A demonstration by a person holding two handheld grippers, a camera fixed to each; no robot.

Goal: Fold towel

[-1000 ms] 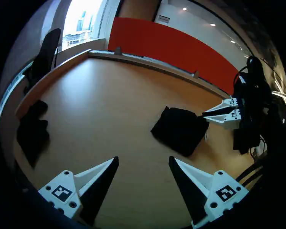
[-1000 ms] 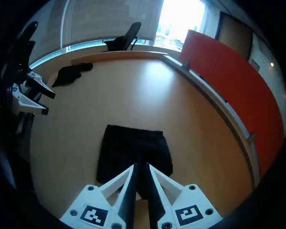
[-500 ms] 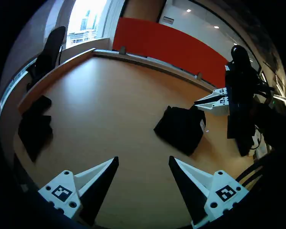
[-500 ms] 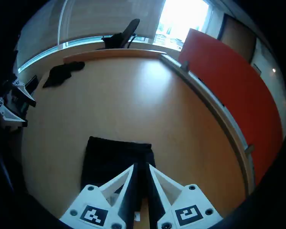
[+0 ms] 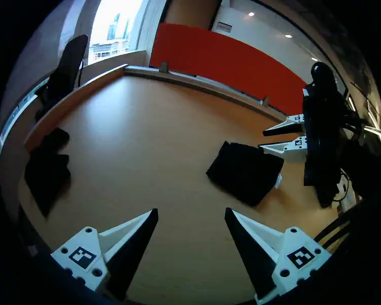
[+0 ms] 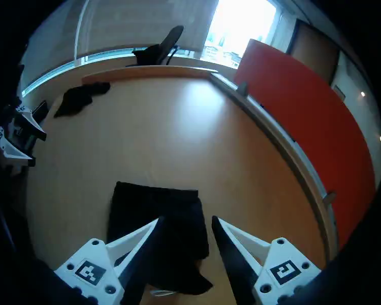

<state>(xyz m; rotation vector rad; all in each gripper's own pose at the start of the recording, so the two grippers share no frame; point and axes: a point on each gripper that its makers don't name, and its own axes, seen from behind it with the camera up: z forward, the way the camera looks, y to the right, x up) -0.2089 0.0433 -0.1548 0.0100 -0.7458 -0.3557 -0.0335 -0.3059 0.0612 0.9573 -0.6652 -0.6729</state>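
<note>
Nearest in the right gripper view, right gripper (image 6: pixel 187 223), fingers spread apart above the near end of the black towel (image 6: pixel 150 206), clamped on nothing. Towel folded to a rough rectangle, flat on the wooden table (image 6: pixel 155 127), one near corner rumpled. In the left gripper view, left gripper (image 5: pixel 190 218) likewise parted, empty, over bare wood, well apart from the towel. Farther off, near the table's edge, a heap of dark cloth (image 6: pixel 81 96). Beyond, a black office chair (image 6: pixel 162 46) by the bright window (image 6: pixel 236 25), and a red partition (image 6: pixel 312 137) along the table's side.
</note>
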